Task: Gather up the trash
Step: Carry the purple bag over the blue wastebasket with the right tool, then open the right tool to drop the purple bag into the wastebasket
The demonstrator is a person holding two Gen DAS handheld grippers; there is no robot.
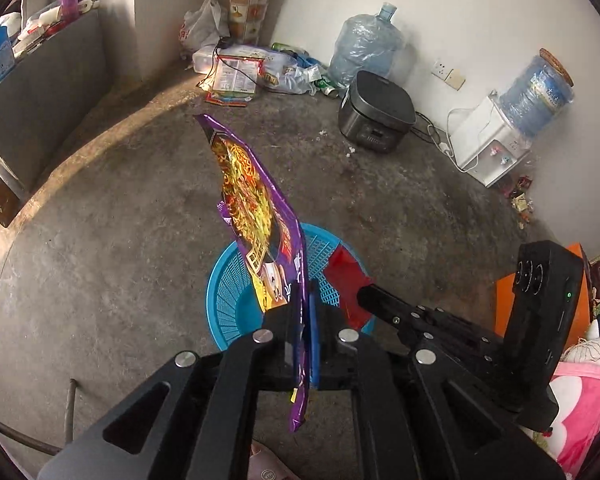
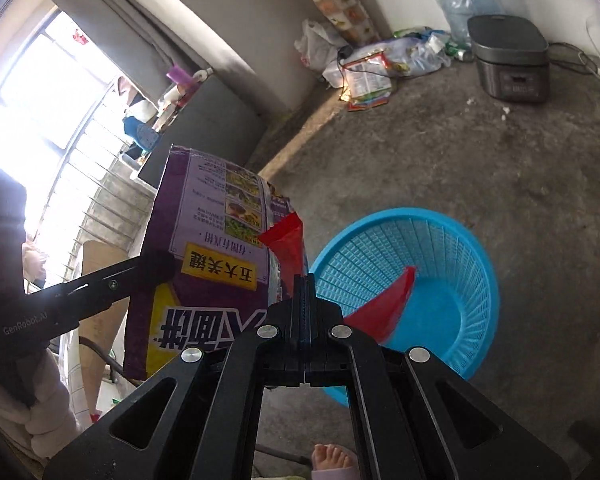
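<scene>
Left tool (image 1: 306, 312) pinches purple noodle wrapper (image 1: 256, 208), held over blue basket (image 1: 224, 300). Right tool (image 2: 304, 292) closed on red wrapper (image 2: 388, 308), its end hanging inside basket.

"GenRobot.AI" marks the left hand-held gripper (image 2: 162, 268); "五大关键" the purple wrapper (image 2: 204, 264).

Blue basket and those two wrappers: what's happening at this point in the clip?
A person is collecting trash with a handheld gripper in each hand. The left gripper has a purple noodle packet between its fingers, and the right gripper is shut on a red wrapper. Both are held over the blue basket on the concrete floor. Neither piece has been dropped yet; the basket looks empty.
</scene>
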